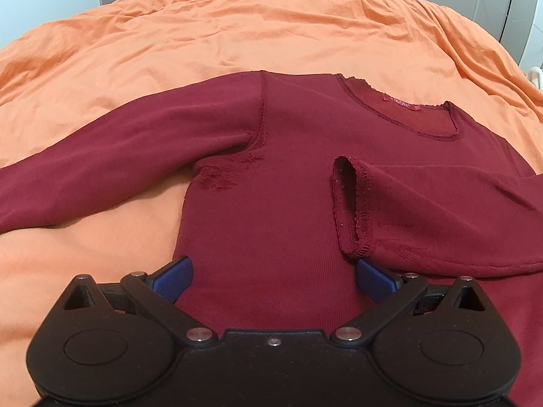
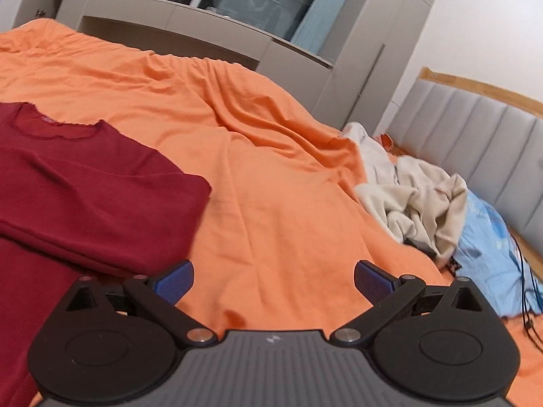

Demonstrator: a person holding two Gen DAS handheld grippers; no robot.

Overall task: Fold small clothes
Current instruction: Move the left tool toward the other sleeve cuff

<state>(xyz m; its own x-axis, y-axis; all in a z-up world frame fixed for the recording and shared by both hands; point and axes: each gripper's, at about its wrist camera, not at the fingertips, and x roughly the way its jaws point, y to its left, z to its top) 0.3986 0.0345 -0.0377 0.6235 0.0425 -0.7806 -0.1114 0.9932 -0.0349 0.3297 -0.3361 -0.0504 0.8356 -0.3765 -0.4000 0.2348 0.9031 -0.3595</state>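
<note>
The dark red top (image 1: 271, 176) lay flat on the orange bedcover (image 1: 237, 34), soft, light and likely best pinched at the spread sleeve toward nine o'clock, while the left gripper (image 1: 274, 279) and right gripper (image 2: 273, 281) both gaped wide, empty.

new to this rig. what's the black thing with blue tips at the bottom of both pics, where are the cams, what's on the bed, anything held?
That black thing is a handheld gripper; a person carries one in each hand, no robot arm. Each picture comes from a fisheye camera on a gripper, looking forward between its blue pads. The first is the left gripper, the second the right gripper. Both have their jaws open and hold nothing. On the orange sheet lies a dark red top, neck away from the camera. One sleeve is folded across the body; the other sleeve is spread out. To the right sit crumpled cream clothes and a blue cloth.
</note>
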